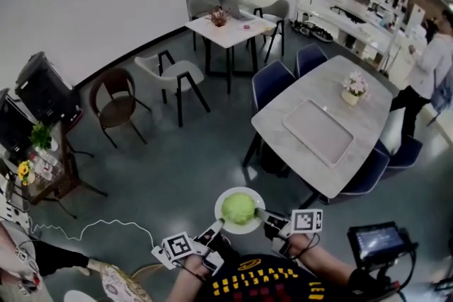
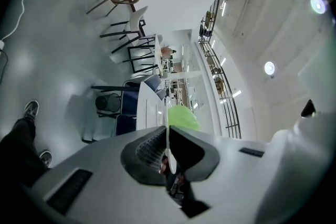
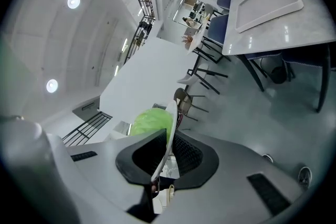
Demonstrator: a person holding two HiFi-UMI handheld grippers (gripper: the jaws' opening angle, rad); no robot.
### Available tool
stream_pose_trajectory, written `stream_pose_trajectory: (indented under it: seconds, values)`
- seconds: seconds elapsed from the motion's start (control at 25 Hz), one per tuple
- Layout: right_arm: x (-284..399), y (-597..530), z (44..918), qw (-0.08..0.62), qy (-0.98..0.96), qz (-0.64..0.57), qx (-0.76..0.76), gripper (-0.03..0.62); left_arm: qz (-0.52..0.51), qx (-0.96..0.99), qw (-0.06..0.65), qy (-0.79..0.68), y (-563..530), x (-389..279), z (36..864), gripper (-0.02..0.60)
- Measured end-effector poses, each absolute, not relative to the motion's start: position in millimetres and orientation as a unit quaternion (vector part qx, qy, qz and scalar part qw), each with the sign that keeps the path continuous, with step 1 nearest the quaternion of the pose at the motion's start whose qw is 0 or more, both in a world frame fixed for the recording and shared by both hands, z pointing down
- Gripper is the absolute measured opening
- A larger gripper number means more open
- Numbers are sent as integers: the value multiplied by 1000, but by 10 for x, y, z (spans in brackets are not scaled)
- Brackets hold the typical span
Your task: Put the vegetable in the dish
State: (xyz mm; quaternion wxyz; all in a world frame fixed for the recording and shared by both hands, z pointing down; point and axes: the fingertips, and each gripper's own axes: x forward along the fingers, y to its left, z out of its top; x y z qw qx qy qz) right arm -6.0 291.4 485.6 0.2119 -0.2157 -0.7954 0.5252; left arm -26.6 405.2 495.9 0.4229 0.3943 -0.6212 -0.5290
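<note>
The left gripper (image 1: 214,228) has its jaws pinched on the left rim of the white dish (image 1: 246,229), which hangs in the air close to the person. The vegetable (image 1: 238,208), a round pale-green head with no clear long axis, already sits mid-dish, just beyond both pairs of jaws and equally near each. The right gripper (image 1: 265,217) clamps the opposite rim, so the next move likely depends on keeping the dish level.
</note>
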Motion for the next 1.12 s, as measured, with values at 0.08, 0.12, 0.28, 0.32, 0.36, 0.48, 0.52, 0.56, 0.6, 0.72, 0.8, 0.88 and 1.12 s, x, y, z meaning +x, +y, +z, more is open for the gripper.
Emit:
stream_pose_trajectory:
  seconds: [0.08,0.12,0.28,0.32,0.36,0.48,0.52,0.56,0.6,0.72,0.8,0.88,1.12]
  values:
    - [-313,2995,4828,204,-797,527,-212,29,-522,402,426,-620,4118,-536,4940,14]
    - [-430,3044,4814,198,-798,528,-212,29,-520,405,428,-618,4156,-659,4940,14]
    - [-784,3146,4892,204,-801,531,-184,29,-520,416,436,-605,4259,-1065,4984,14]
    - [-819,3149,4949,216,-798,538,-164,29,-522,418,438,-600,4265,-1138,5002,14]
    - [-843,3146,5006,227,-794,544,-145,29,-524,418,442,-596,4266,-1195,5024,14]
    - [-941,3069,5118,244,-799,538,-114,29,-525,414,457,-586,4234,-1337,5118,14]
    - [-952,3017,5183,256,-794,543,-92,29,-525,414,460,-584,4199,-1397,5139,14]
    - [-966,2958,5244,268,-788,549,-71,29,-524,415,462,-583,4152,-1459,5151,14]
    - [-989,2900,5289,276,-782,556,-56,29,-522,416,464,-582,4096,-1522,5155,14]
    - [-1173,2780,5304,265,-770,578,-55,29,-514,419,468,-584,3929,-1724,5141,14]
    - [-1344,2712,5293,252,-765,589,-63,29,-516,425,464,-581,3812,-1881,5105,14]
    - [-1496,2578,5292,246,-763,595,-64,29,-514,434,459,-581,3653,-2037,5066,14]
    - [-1897,1852,5190,216,-766,601,-73,29,-490,451,456,-591,2908,-2458,4948,14]
